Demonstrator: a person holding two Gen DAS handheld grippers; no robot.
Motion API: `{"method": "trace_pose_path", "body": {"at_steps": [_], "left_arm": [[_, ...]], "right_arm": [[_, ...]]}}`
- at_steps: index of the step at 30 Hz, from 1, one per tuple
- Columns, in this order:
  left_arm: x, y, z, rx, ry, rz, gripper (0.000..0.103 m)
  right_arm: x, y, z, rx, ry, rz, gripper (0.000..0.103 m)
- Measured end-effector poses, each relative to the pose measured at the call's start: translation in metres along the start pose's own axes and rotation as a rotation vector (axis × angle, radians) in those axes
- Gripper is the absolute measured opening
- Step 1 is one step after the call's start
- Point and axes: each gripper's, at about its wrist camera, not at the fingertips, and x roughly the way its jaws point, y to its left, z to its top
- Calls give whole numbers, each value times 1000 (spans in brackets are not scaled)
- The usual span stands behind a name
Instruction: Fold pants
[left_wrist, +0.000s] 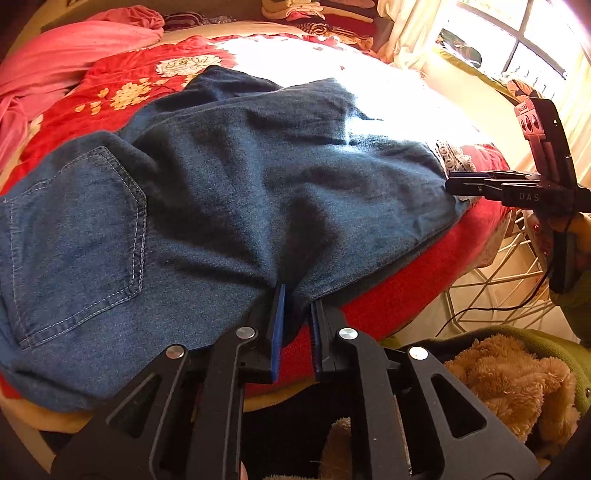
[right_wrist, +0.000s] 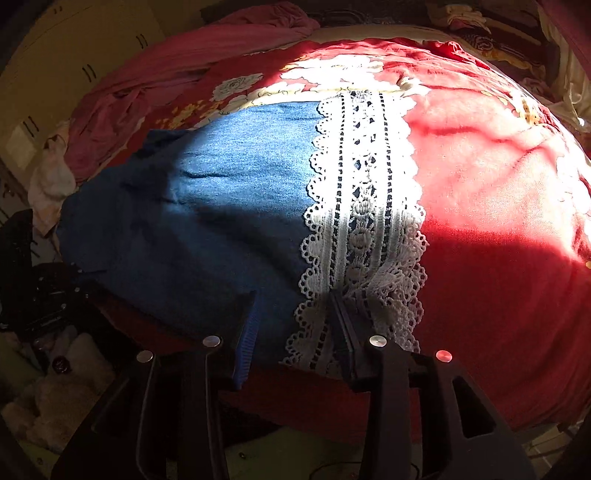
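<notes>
Blue denim pants (left_wrist: 229, 192) lie across a red floral bedspread (left_wrist: 92, 99), back pocket at the left, lace-trimmed cuff (right_wrist: 365, 206) at the right. My left gripper (left_wrist: 295, 295) sits at the pants' near edge with its jaws narrowly apart and a fold of denim between the blue pads. My right gripper (right_wrist: 295, 306) is open at the near edge of the leg end, one finger (right_wrist: 341, 314) under the lace. It also shows in the left wrist view (left_wrist: 454, 182), at the cuff corner.
A pink blanket (left_wrist: 62, 48) lies bunched at the bed's far left. Piled clothes (left_wrist: 332, 18) sit at the head. A window (left_wrist: 517, 33) and curtain are at the right. A white wire rack (left_wrist: 495, 269) and a brown plush toy (left_wrist: 509, 380) stand beside the bed's near edge.
</notes>
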Motion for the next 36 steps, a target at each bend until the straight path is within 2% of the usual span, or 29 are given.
{"method": "trace_pose_path", "body": {"at_steps": [2, 5, 7, 9, 11, 14, 19, 27, 30, 33, 36], "left_arm": [[-5, -5, -1, 13, -3, -17, 22], [-25, -7, 1, 31, -64, -17, 27], [-41, -2, 7, 28, -119, 30, 32], [-54, 7, 18, 15, -162, 64, 33], [-61, 17, 33, -3, -189, 91, 37], [-62, 29, 57, -28, -202, 124, 40], [-46, 43, 96, -39, -186, 140, 46], [7, 60, 142, 21, -91, 199, 51], [26, 69, 150, 5, -33, 125, 56], [39, 74, 151, 4, -7, 88, 57], [49, 83, 153, -60, 10, 20, 57]], "right_arm": [[-4, -2, 1, 15, 15, 30, 40], [-24, -11, 9, 51, -27, 70, 46], [-44, -16, 20, 38, -109, 40, 55], [-57, -26, 32, 39, -165, 13, 56], [-60, -38, 45, 66, -193, -3, 56], [-54, -52, 66, 83, -201, 26, 57], [-27, -64, 94, 67, -172, 31, 60], [9, -75, 123, 59, -134, 69, 61], [19, -82, 129, 67, -124, 84, 61], [31, -88, 133, 69, -107, 92, 61], [43, -93, 135, 80, -87, 118, 62]]}}
